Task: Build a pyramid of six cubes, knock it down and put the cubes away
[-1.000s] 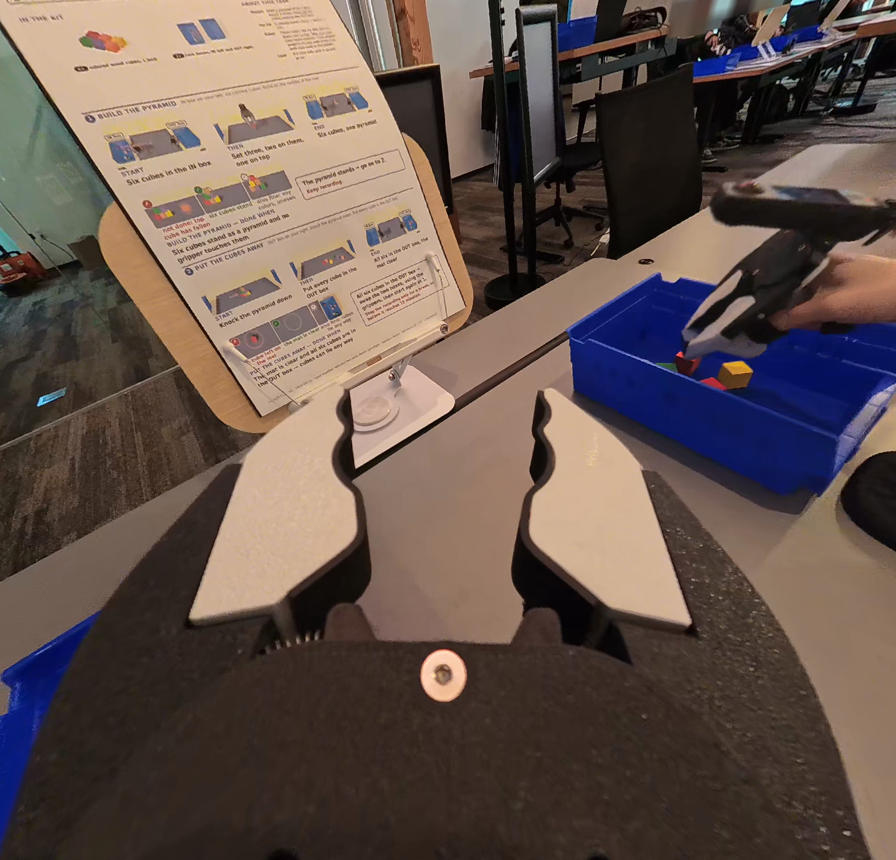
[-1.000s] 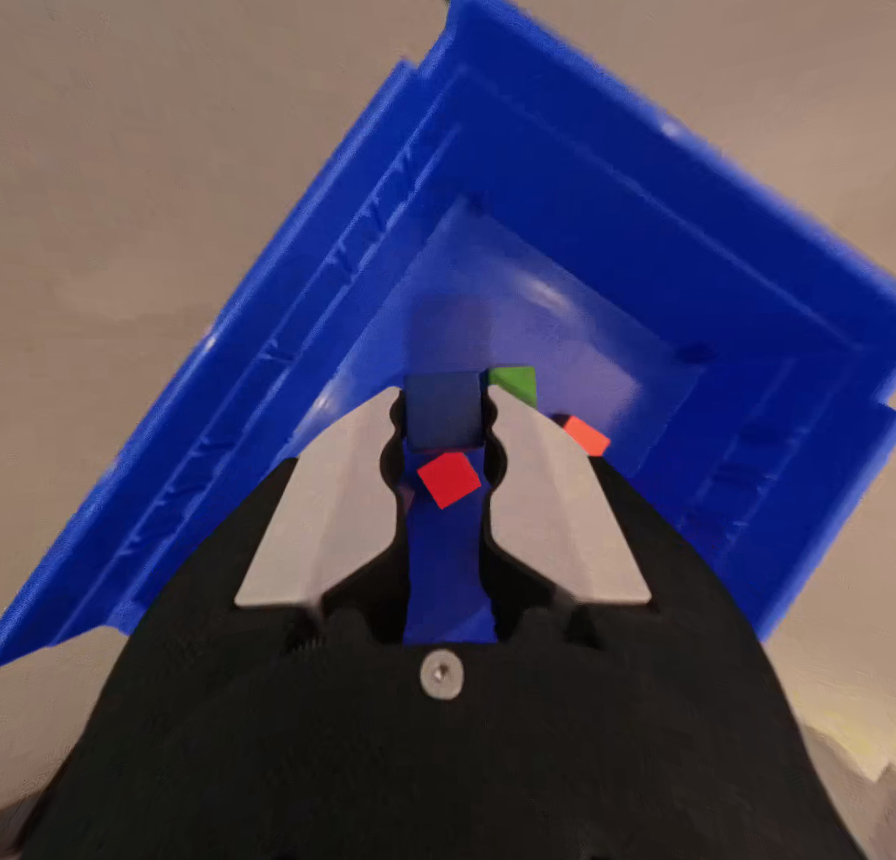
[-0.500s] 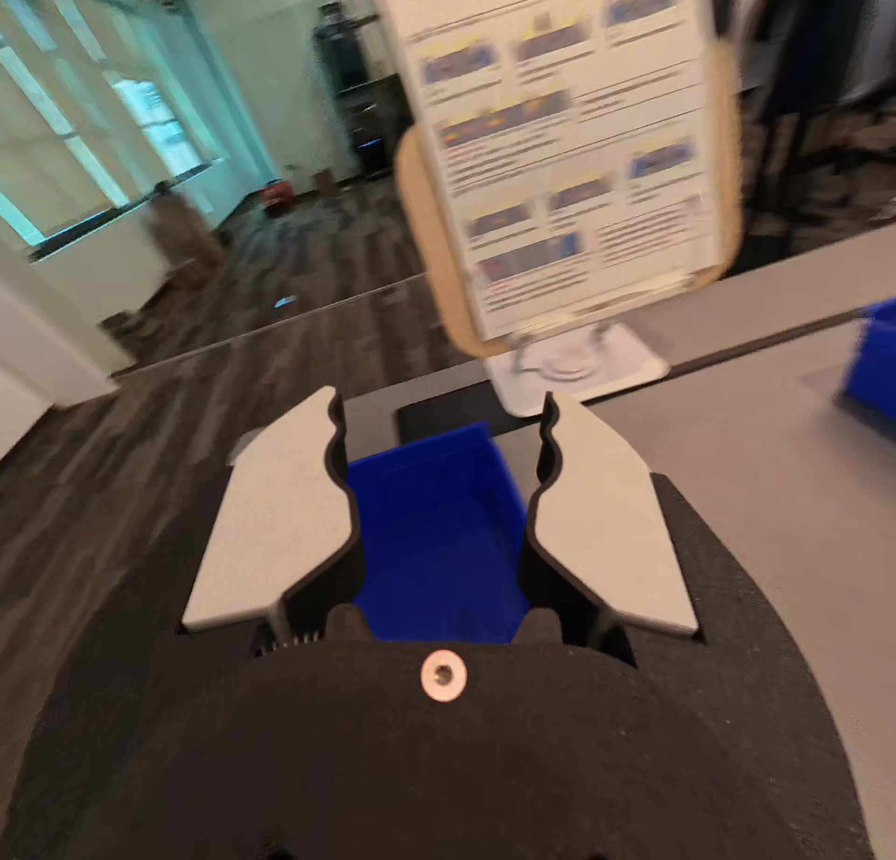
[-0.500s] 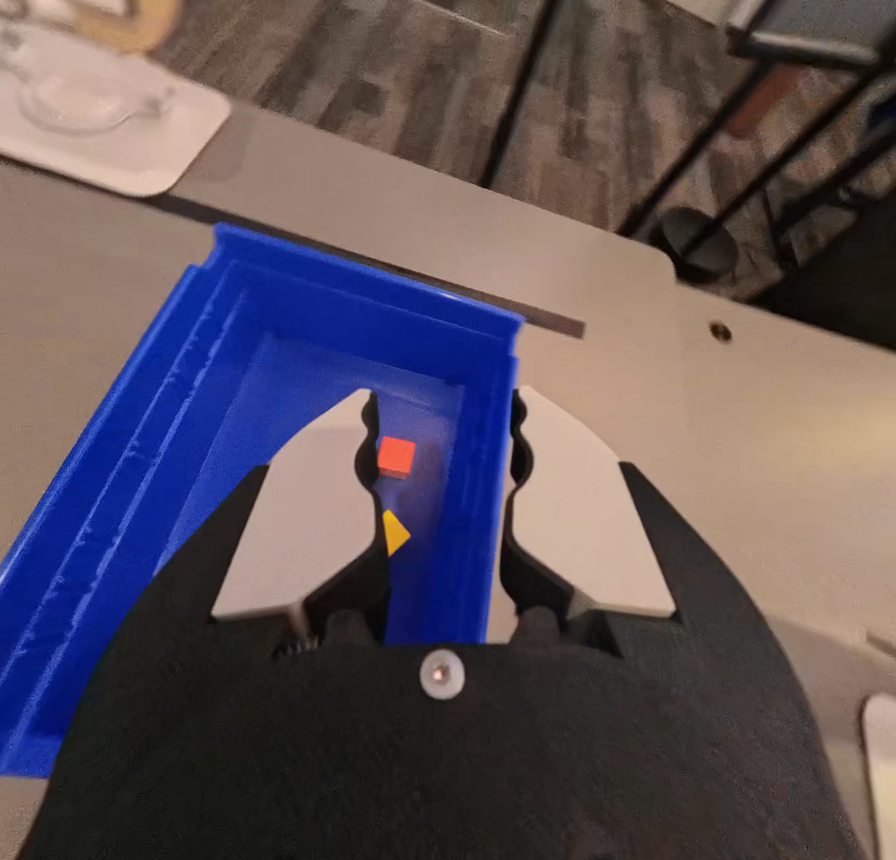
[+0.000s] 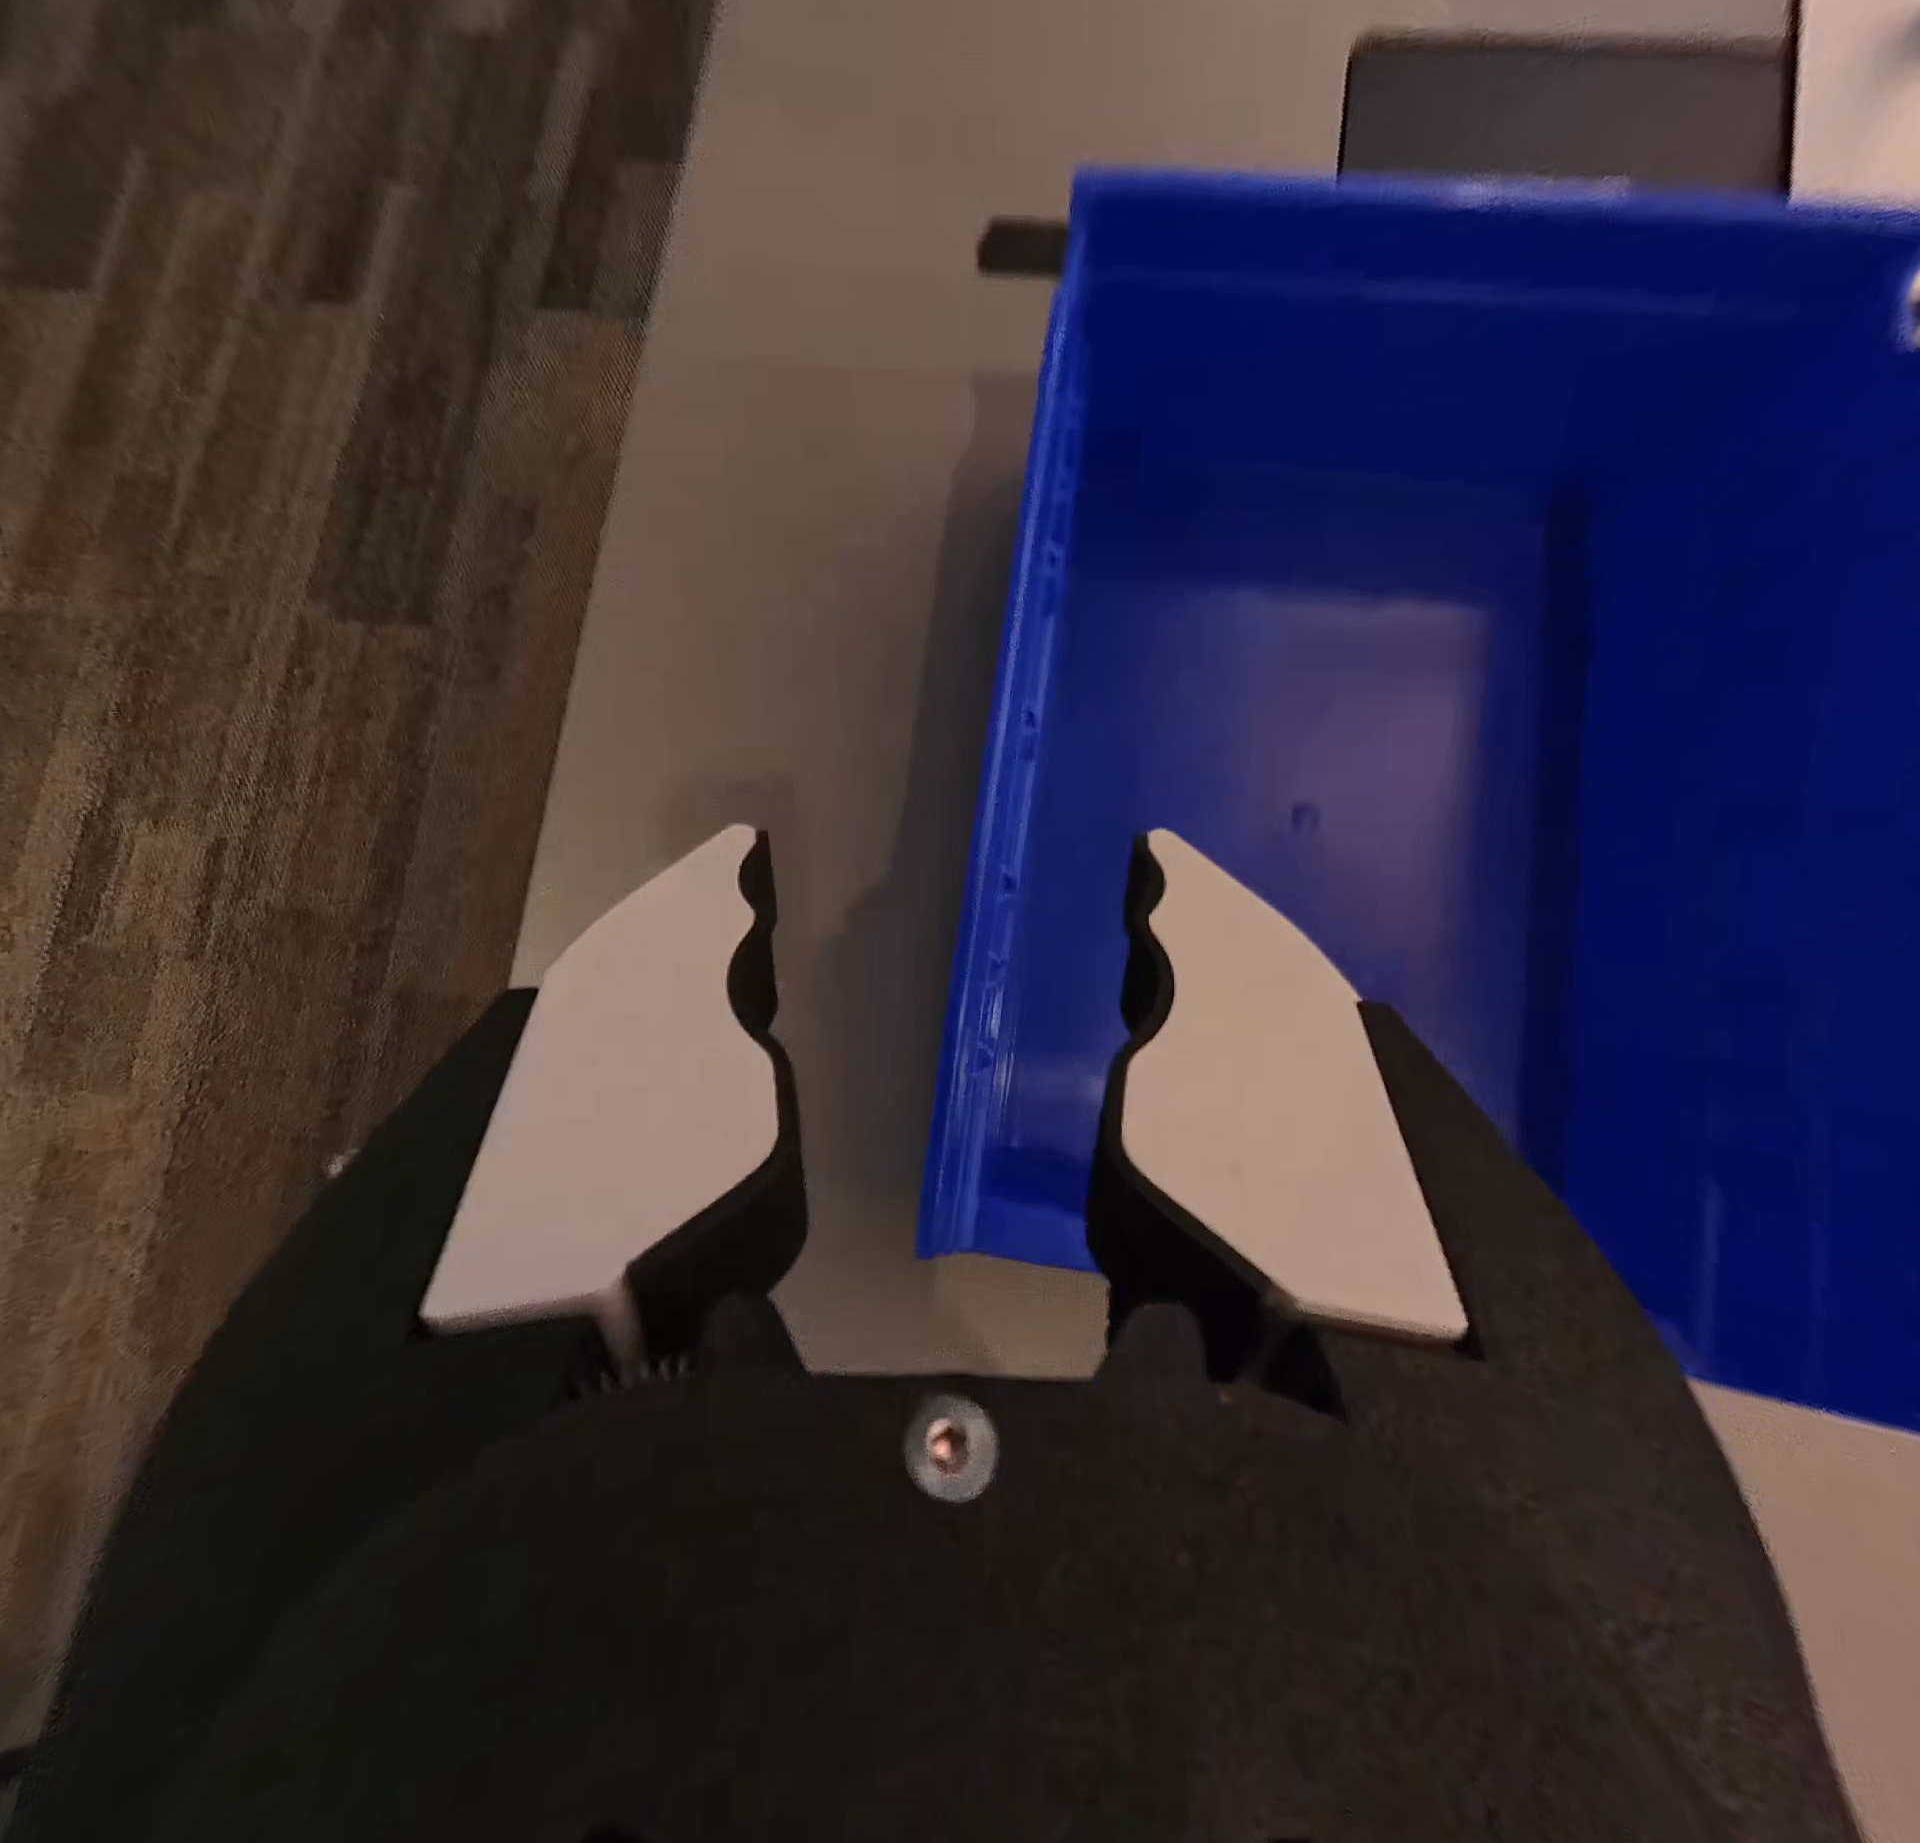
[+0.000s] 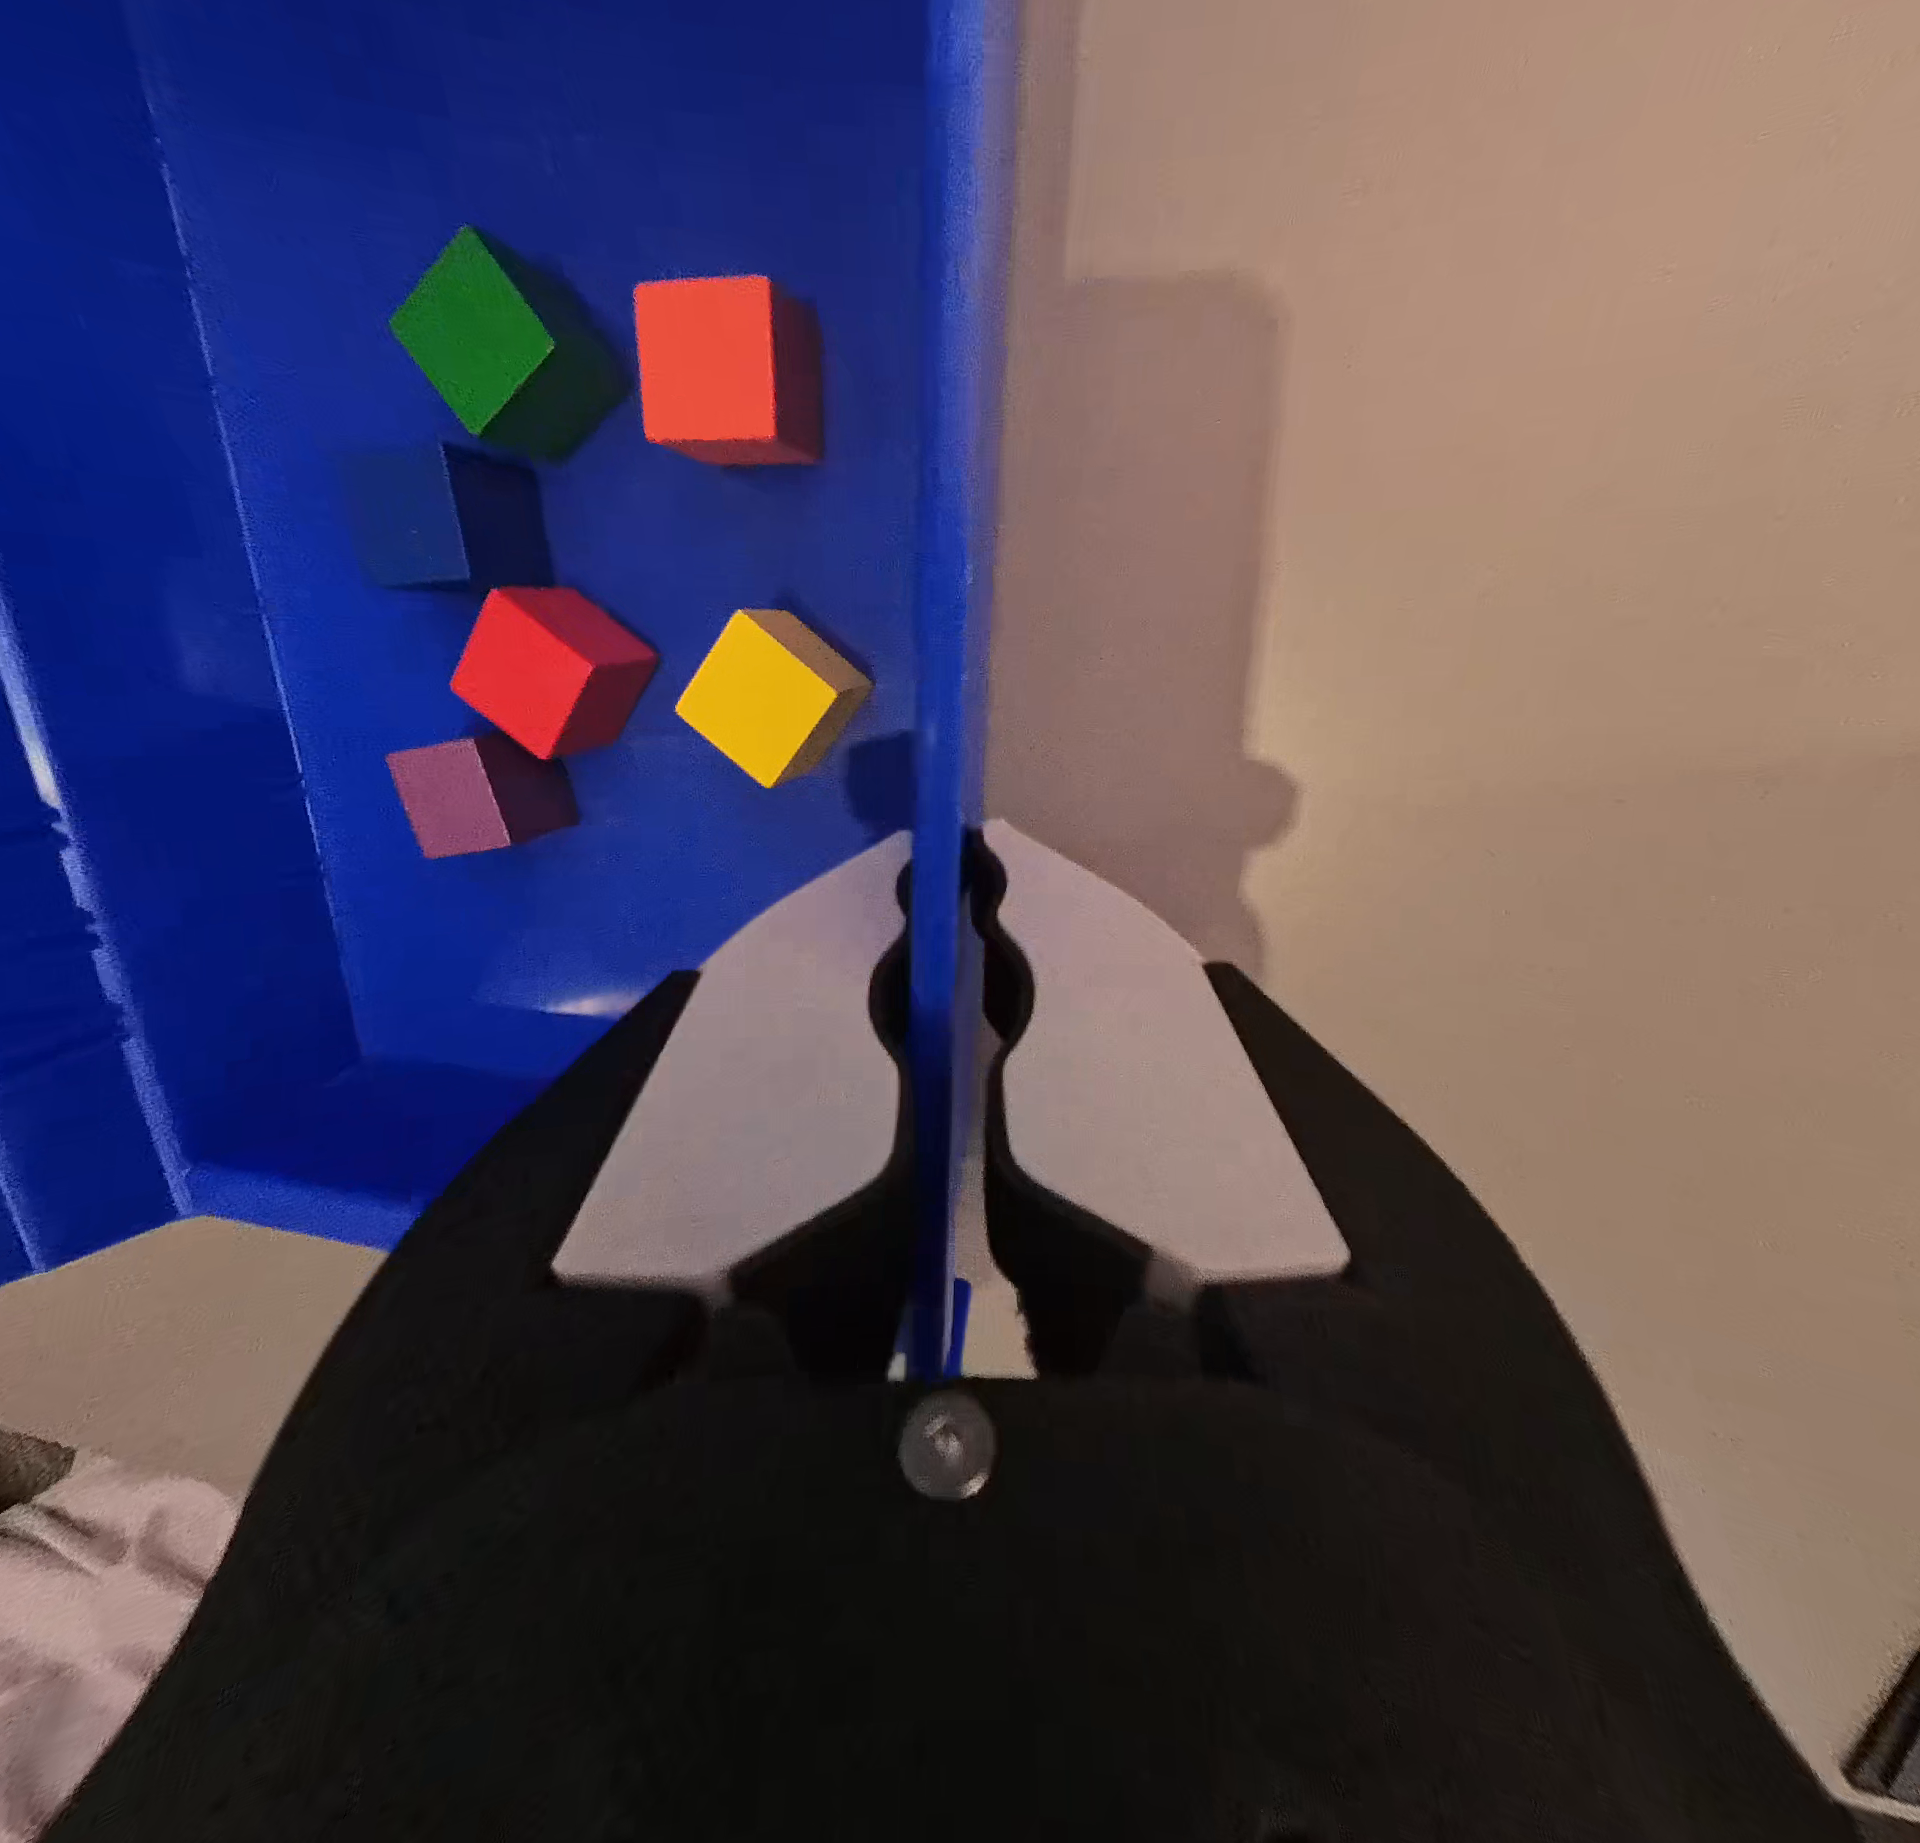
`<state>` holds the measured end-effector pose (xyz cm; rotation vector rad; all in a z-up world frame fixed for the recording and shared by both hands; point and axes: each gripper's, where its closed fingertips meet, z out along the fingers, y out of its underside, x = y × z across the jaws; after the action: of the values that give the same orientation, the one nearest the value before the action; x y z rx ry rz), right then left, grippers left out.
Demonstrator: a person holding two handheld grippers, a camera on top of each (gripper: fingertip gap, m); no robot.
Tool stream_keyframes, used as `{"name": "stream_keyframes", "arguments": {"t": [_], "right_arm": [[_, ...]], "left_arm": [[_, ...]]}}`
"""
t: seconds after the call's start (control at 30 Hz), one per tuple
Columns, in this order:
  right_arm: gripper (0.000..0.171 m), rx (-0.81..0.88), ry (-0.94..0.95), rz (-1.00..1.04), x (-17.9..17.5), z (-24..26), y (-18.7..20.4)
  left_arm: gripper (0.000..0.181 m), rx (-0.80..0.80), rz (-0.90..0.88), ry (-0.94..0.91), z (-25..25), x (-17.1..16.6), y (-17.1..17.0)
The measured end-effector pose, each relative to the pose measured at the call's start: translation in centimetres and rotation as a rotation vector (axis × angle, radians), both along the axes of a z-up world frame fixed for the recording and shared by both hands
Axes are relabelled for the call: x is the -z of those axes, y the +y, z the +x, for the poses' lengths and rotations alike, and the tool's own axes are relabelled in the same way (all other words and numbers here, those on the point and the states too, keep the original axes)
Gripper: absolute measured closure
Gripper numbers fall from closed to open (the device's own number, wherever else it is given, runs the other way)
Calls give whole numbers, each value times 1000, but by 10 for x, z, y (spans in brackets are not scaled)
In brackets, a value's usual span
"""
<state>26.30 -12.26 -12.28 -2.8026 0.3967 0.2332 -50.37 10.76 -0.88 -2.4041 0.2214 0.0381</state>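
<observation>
Right wrist view: your right tool (image 6: 940, 843) clenched on right wall of bin (image 6: 940, 443), one finger inside, one outside. Grip looks meant to drag or steady bin, not pick a cube. Six cubes loose on bin floor: green (image 6: 473, 328), orange (image 6: 707, 359), navy (image 6: 410, 517), red (image 6: 530, 666), yellow (image 6: 756, 697), purple (image 6: 449, 798). No pyramid yet. Left tool (image 5: 951, 843) released, empty, straddling left wall of second bin (image 5: 1023, 650), no cubes visible in it. Both bins on desk (image 6: 1507, 546).

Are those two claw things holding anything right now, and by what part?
The right gripper pinches the side wall of the blue bin holding six cubes. The left gripper is open, holding nothing, straddling another blue bin's wall.
</observation>
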Motion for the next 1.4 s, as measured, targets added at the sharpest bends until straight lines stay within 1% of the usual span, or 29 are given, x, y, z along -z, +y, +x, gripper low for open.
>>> {"name": "stream_keyframes", "arguments": {"t": [0.13, 0.17, 0.23, 0.27, 0.43, 0.57, 0.63, 0.7, 0.8, 0.9, 1.1, 1.4], "right_arm": [[163, 7, 2, -15, 1, -1, 0], [163, 4, 3, -12, 1, -1, 0], [163, 5, 5, -9, 1, -1, 0], [163, 2, 2, -10, 1, -1, 0], [164, -13, -17, -20, 2, -1, 0], [164, -24, -28, -27, 2, -2, 1], [163, -36, -38, -35, 2, -3, 1], [163, -56, -41, -43, 3, -7, 3], [163, -101, -48, -60, 3, -17, 8], [162, -142, -87, -102, 4, -28, 15], [161, -229, -104, -118, 4, -60, 35], [158, -322, -92, -186, 3, -106, 43]], "left_arm": [[120, 57, -128, 54, 8, 29, 2], [120, 35, -144, 90, 3, 35, 5], [130, -34, -197, 188, -16, 46, 5], [133, -34, -238, 195, -19, 53, 2], [143, 19, -375, 123, -16, 81, -10], [167, 81, -492, 93, -3, 97, -21], [165, 98, -506, 160, -4, 101, -20], [166, 117, -516, 153, 5, 100, -21], [169, 228, -531, 123, 33, 100, -26], [168, 319, -549, 161, 60, 99, -33], [158, 423, -586, 305, 113, 101, -45], [154, 582, -562, 391, 193, 102, -69]]}}
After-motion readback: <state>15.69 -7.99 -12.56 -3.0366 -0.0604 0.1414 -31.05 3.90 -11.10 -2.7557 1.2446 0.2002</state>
